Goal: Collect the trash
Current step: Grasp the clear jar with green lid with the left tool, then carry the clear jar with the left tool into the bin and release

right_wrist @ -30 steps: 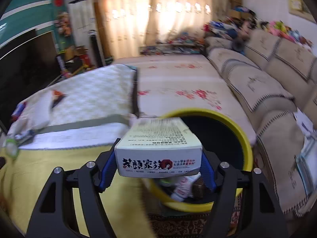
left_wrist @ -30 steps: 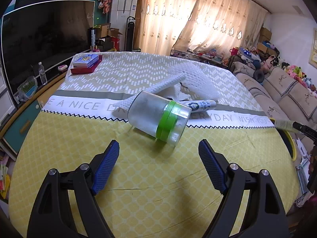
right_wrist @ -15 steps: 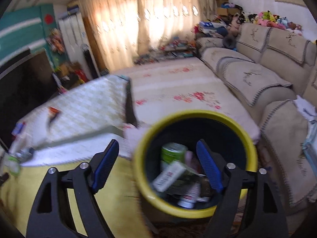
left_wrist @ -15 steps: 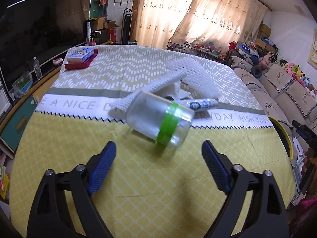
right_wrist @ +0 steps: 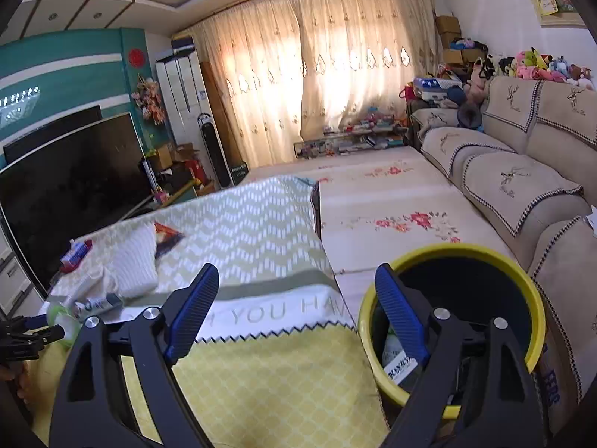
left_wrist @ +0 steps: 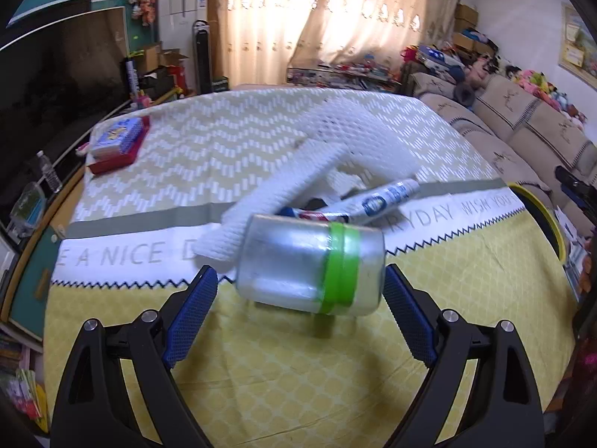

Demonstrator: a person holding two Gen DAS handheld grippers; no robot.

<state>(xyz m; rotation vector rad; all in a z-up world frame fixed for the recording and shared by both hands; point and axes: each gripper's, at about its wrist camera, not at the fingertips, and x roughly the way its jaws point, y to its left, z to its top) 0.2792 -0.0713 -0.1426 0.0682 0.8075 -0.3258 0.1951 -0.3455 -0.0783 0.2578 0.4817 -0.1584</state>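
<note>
Box gone from right gripper (right_wrist: 296, 304), jaws opening beside yellow bin (right_wrist: 451, 254). Left gripper (left_wrist: 298, 310) wide, straddling jar (left_wrist: 311, 263) lying on tablecloth (left_wrist: 298, 373); likely light, slick, rolls; clamp across body.

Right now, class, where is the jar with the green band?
In the left wrist view, the jar lies on its side on the yellow tablecloth, just ahead of the open left hand-held gripper.

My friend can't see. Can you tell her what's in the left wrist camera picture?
A clear jar with a green band lies on its side on the yellow tablecloth, between the open blue pads of the left hand-held gripper, which are not touching it. Behind it lie white foam netting and a tube.
</note>
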